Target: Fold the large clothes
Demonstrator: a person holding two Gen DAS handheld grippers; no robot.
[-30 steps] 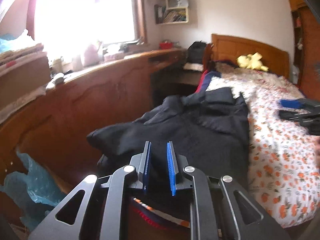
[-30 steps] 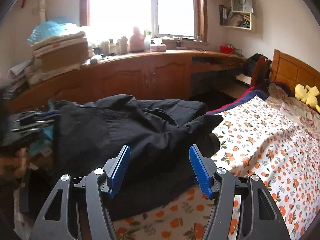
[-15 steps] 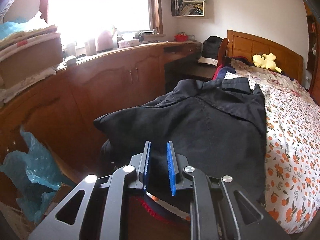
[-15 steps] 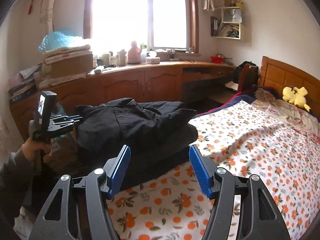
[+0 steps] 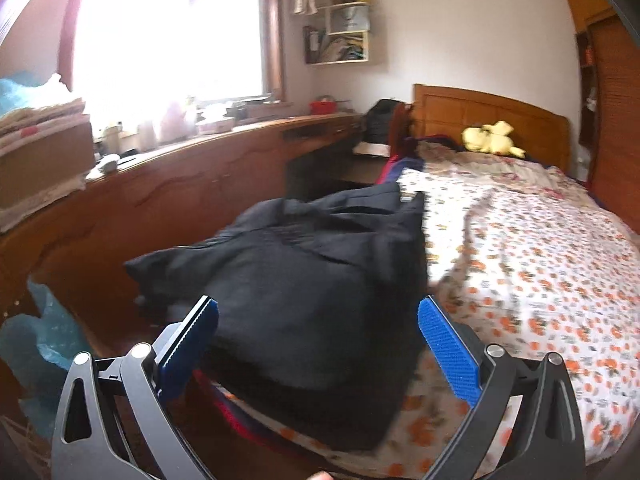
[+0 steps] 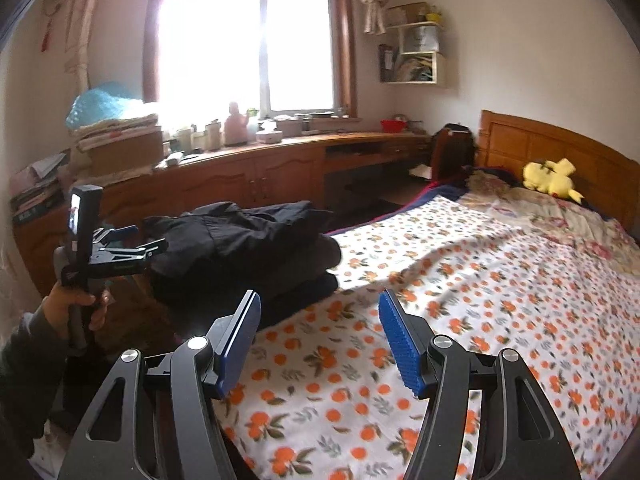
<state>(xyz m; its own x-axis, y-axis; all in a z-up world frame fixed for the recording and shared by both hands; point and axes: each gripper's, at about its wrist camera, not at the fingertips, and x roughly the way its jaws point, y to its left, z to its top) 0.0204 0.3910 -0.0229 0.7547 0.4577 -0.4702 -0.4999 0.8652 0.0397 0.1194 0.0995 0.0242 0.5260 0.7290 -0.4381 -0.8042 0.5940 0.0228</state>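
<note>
Released now, the left gripper [image 5: 318, 344] gapes like the right gripper [image 6: 320, 340]; the folded black coat [image 5: 316, 280] on the bed's [image 6: 460, 300] corner likely needs only tidying.

The right gripper [image 6: 318, 344] hangs over the floral bedspread [image 6: 460, 280], jaws wide apart and holding nothing. A folded black garment [image 6: 248, 248] lies at the bed's near left edge. Beside it the left gripper [image 6: 132, 250], hand-held, seems spread apart too.

Left gripper [image 5: 318, 334] jaws spread wide, holding nothing, gripped by left hand [image 6: 76, 306]. Right gripper [image 6: 320, 330] jaws wide apart, holding nothing.
</note>
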